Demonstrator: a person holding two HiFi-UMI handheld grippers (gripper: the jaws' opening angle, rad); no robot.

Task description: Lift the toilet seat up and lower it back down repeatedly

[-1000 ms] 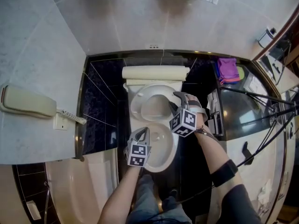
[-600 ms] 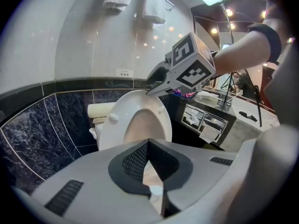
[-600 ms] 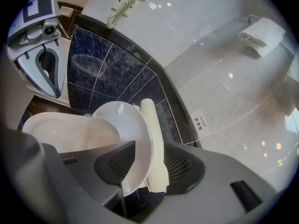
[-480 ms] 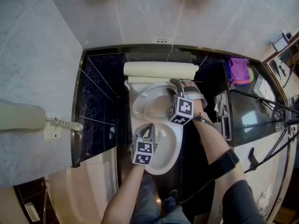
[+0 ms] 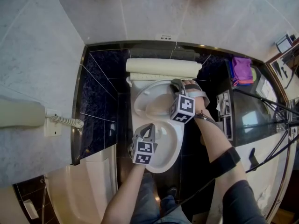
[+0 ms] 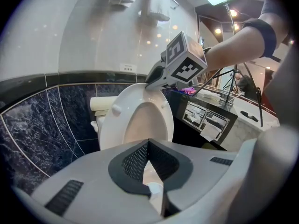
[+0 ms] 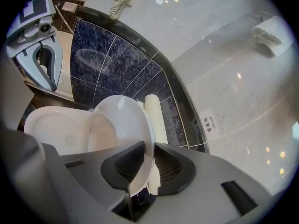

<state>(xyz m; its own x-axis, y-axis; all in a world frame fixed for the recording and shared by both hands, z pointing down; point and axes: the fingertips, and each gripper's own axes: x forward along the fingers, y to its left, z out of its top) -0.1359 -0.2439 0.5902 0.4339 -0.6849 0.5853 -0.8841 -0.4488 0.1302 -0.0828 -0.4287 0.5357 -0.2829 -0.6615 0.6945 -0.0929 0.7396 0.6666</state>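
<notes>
Right gripper (image 7: 148, 152): jaws have just been closing, now pinch toilet seat (image 7: 125, 120) rim, mid-frame | seat looks hard, slippery, hinged; best held by rim | left gripper (image 6: 148, 146): closed, empty

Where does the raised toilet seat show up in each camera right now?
Head view: toilet seat just above centre, tipped up in front of the cream tank.
Left gripper view: toilet seat centre-left, standing upright.
Right gripper view: toilet seat lower centre, its rim between the jaws of the right gripper, which have just been closing on it.
Shared landmark: the cream tank behind the seat in all three.
</notes>
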